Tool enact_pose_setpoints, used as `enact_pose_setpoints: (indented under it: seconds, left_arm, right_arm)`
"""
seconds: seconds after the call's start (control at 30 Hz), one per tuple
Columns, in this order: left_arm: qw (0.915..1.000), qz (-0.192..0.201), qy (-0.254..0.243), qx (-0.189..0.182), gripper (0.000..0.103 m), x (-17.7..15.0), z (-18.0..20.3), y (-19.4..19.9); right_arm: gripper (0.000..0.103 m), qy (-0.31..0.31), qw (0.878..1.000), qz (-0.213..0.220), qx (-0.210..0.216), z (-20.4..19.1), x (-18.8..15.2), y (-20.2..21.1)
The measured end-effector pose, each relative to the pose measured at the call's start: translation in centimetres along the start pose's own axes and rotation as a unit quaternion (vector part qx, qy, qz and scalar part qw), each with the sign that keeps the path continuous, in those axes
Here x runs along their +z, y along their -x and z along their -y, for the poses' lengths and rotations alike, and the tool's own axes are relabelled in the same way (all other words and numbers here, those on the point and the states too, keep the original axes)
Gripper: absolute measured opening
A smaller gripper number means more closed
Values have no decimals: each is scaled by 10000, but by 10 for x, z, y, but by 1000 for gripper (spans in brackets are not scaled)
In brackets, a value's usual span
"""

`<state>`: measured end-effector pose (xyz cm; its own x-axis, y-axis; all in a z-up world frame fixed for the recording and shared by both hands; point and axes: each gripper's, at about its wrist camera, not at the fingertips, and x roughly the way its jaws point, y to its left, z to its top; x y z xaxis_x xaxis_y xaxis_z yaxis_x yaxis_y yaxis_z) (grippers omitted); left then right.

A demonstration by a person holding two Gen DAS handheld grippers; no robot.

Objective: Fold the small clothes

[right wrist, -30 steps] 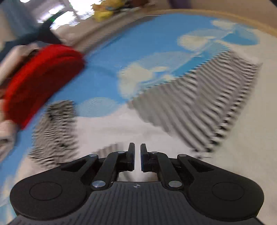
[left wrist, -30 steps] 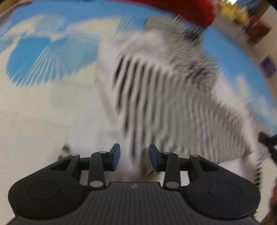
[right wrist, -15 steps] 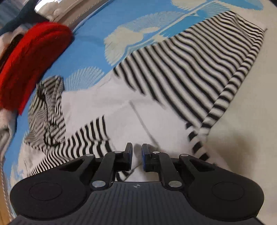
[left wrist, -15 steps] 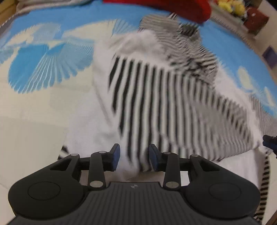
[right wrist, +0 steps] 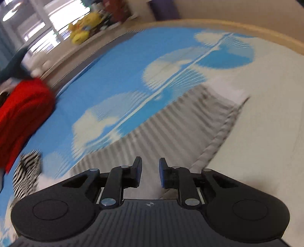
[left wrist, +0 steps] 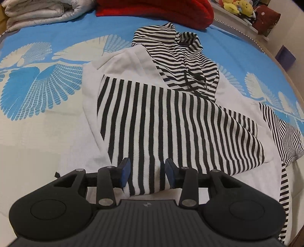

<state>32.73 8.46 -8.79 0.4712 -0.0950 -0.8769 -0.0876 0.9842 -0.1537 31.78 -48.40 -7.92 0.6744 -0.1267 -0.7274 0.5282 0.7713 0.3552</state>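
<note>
step: sleeve folded across black-and-white striped hooded top (left wrist: 171,121), flat on blue bedspread (left wrist: 57,43) | left gripper (left wrist: 146,174) parted, gripping nothing | right gripper (right wrist: 150,172) opening, empty, we judge reaching the other side

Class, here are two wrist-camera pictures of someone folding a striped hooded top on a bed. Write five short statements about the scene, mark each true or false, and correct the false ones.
1. The striped top lies on a blue and cream bedspread. True.
2. A sleeve is folded across the top's white body. True.
3. The left gripper is clamped shut on a red garment. False: its fingers stand apart over the striped sleeve.
4. The red garment lies beyond the hood. True.
5. The right gripper carries the top. False: nothing is between its opening fingers.
</note>
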Motion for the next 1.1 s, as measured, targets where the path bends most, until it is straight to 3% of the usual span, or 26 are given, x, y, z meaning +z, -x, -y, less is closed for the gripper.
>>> enact_pose_setpoints:
  seconds: [0.17, 0.3, 0.47, 0.7, 0.83, 0.9, 0.97, 1.03, 1.1]
  left_arm:
    - [10000, 13, 20, -17, 44, 0, 0, 0]
    - [10000, 2, 12, 6, 44, 0, 0, -2]
    - [10000, -16, 31, 0, 44, 0, -1, -5]
    - [10000, 8, 91, -32, 44, 1, -2, -5]
    - [9999, 10, 99, -29, 44, 1, -3, -4]
    - [9999, 35, 159, -26, 44, 2, -6, -2]
    - [9996, 73, 267, -22, 44, 4, -12, 1]
    - [9991, 134, 390, -19, 44, 7, -19, 5]
    - [9985, 203, 513, -25, 44, 12, -28, 10]
  right_arm:
    - [20, -554, 9983, 5, -179, 65, 21, -26]
    - [20, -988, 9949, 15, -214, 95, 27, -43]
    - [20, -1470, 9888, 50, -257, 114, 25, -58]
    - [20, -1494, 9875, 302, -410, 116, 30, -63]
    - [19, -1331, 9893, 385, -450, 111, 31, -68]
    - [6, -1264, 9897, 446, -510, 106, 33, -67]
    - [5, -1142, 9890, 689, -634, 95, 34, -58]
    - [5, -508, 9890, 1138, -792, 61, 37, -40]
    - [5, 493, 9805, 1721, -811, 8, 33, -15]
